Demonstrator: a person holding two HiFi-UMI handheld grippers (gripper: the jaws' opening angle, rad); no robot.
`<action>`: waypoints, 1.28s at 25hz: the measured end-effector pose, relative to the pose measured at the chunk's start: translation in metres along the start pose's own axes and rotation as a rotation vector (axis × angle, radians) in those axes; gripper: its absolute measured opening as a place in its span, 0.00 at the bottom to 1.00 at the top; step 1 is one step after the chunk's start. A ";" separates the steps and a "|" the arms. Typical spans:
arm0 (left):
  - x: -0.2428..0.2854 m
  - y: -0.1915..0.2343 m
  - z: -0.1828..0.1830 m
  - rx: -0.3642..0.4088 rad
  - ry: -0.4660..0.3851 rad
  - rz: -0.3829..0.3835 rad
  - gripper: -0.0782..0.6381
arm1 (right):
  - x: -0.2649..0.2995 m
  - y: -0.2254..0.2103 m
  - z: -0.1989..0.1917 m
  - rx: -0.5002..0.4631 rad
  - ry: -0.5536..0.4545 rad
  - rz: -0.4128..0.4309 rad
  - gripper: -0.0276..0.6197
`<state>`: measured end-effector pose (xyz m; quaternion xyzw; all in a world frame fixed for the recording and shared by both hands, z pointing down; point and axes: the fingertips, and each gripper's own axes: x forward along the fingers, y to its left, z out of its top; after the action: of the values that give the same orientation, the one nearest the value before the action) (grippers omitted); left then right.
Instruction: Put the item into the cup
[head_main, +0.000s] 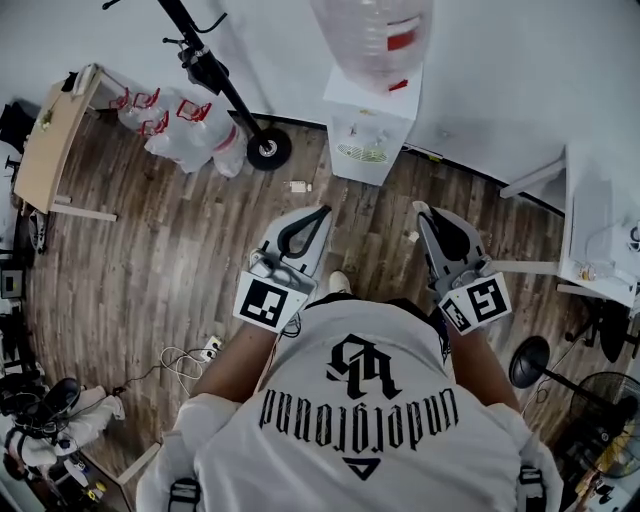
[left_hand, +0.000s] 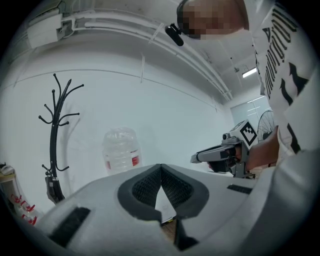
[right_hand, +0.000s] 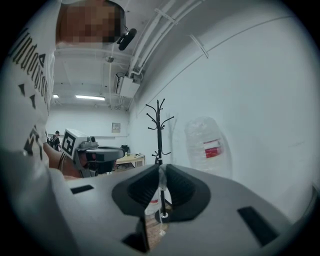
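Note:
I hold both grippers level in front of me over a wooden floor. My right gripper is shut on a small pale, thin item that shows as a light strip between its dark pads. A white bit of the item sticks out past the tips in the head view. My left gripper is shut with nothing in it, its tips meeting. Each gripper shows in the other's view: the right gripper and the left gripper. No cup is in view.
A white water dispenser with a big clear bottle stands against the wall ahead. Left of it are a black coat stand and white bags. A wooden table is far left, a white desk and a fan right.

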<state>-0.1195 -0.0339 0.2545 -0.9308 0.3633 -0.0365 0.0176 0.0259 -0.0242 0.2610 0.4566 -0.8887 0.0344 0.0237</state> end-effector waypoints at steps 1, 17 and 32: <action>-0.001 0.005 0.000 -0.001 -0.003 0.001 0.11 | 0.005 0.001 0.000 0.001 0.002 0.000 0.12; 0.016 0.049 -0.021 -0.039 0.033 0.060 0.11 | 0.068 -0.021 -0.022 0.020 0.042 0.041 0.13; 0.117 0.096 -0.090 -0.117 0.153 0.100 0.11 | 0.146 -0.110 -0.090 0.025 0.181 0.103 0.13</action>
<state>-0.1057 -0.1844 0.3452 -0.9054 0.4113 -0.0851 -0.0626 0.0312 -0.1990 0.3656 0.4054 -0.9048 0.0877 0.0962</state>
